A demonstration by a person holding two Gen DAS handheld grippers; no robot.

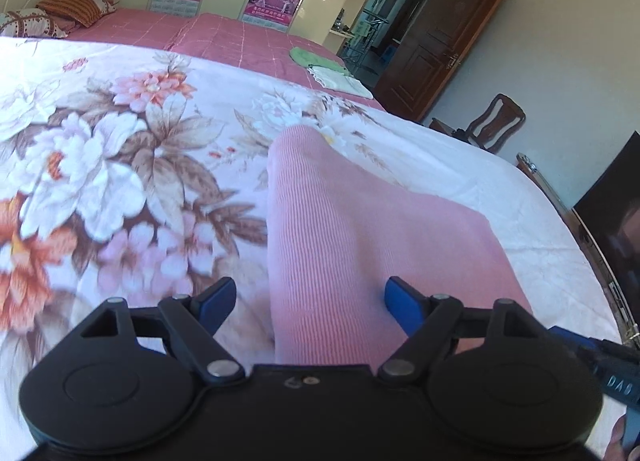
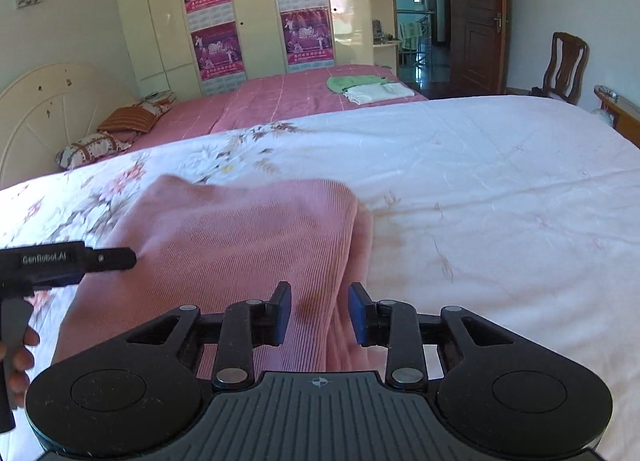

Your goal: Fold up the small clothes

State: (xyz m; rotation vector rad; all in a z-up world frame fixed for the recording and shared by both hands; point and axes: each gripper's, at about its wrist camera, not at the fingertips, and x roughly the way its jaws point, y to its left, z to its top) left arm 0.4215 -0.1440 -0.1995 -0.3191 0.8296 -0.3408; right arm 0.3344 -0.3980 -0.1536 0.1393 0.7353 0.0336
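A pink ribbed garment (image 1: 340,229) lies on the floral bedspread (image 1: 120,165), folded into a long shape that narrows toward the far end. My left gripper (image 1: 310,301) hovers over its near part, open wide, and the cloth passes under the gap without touching the blue pads. In the right wrist view the same garment (image 2: 240,237) spreads to the left. My right gripper (image 2: 320,311) stands over its right folded edge, jaws a little apart, open, with cloth below the gap but not pinched. The left gripper's black casing (image 2: 52,261) shows at the left edge, with a hand (image 2: 20,361) on its handle.
Behind the floral bedspread lies a pink checked bed (image 2: 280,101) with folded green (image 2: 352,81) and white (image 2: 378,93) clothes and pillows (image 2: 128,121). A wardrobe (image 2: 256,9), an open door (image 2: 476,13) and a wooden chair (image 2: 564,61) stand beyond. The bedspread's plain white side (image 2: 500,181) stretches right.
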